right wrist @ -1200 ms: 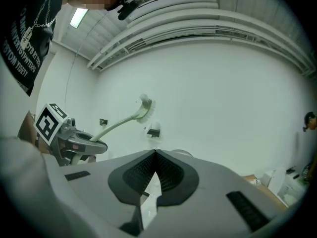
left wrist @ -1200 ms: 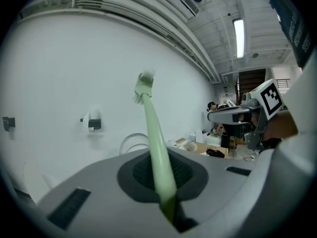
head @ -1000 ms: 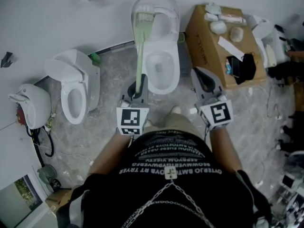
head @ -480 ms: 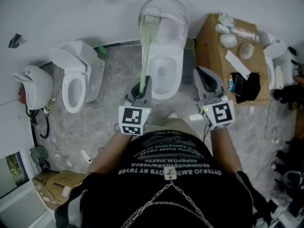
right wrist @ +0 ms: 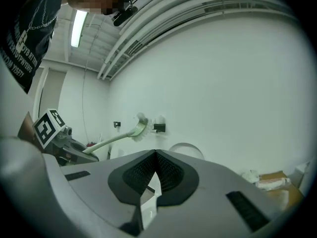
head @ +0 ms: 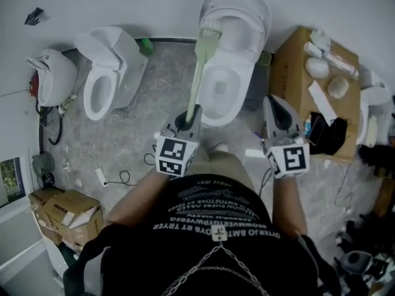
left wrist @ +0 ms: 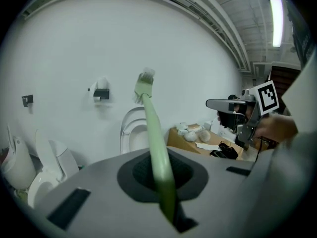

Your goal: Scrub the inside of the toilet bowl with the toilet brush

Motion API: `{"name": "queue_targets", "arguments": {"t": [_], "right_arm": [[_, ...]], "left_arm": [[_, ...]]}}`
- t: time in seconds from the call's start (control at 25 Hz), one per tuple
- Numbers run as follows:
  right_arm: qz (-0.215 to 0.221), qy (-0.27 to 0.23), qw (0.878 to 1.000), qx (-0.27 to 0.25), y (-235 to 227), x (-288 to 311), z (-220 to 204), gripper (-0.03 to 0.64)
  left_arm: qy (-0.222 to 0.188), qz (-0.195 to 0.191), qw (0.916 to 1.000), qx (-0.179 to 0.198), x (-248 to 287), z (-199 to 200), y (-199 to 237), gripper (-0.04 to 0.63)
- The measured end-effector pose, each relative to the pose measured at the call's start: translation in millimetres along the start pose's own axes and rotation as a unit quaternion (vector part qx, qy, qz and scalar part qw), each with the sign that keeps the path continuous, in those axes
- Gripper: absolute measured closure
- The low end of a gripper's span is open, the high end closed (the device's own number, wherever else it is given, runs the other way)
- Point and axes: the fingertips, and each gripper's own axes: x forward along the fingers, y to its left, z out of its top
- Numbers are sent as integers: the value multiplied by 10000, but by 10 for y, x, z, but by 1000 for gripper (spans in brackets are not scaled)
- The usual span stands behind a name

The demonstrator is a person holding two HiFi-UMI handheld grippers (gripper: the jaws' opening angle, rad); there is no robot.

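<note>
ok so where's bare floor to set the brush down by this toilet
Free: the floor between the small toilet and the open toilet. Crowded: the cardboard box top at right is cluttered, and cables lie on the floor at lower left.

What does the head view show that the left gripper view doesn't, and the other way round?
Only the head view: the floor, the inside of the toilet bowl seen from above, and the cardboard boxes at lower left. Only the left gripper view: the ceiling light and a dark wall fixture. Both: the green toilet brush gripped by the left gripper, the raised lid, the right gripper and the cluttered cardboard box.
</note>
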Motion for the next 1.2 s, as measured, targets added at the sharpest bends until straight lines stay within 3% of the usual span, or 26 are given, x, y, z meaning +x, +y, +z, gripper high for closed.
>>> {"name": "queue_targets", "arguments": {"t": [0.36,0.64,0.76,0.88,1.08,1.2], "right_arm": [[176,182,9994,240,-3,419,-433,626],[38,508,9987,97,-111,716,-1098,626],[98,554,9980,274,-41,843,-1307,626],[94,551,9971,507,-13,922,-1487,626],[193,656,9974,205,-48,995,-1890,626],[168,625,9975,290,-68,1061,-2032,626]], "left_arm": [[337,-205,9988,-274,457,-634,136,594],[677,-577,9939,-656,961,-1307,183,594],[744,-497,9934,-720,1061,-1559,232,594],[955,-555,9902,-851,1211,-1821,185,594],[1206,-647,9861,-940,1417,-2244,194,594],[1395,-711,9819,-1070,1535,-2489,183,594]]}}
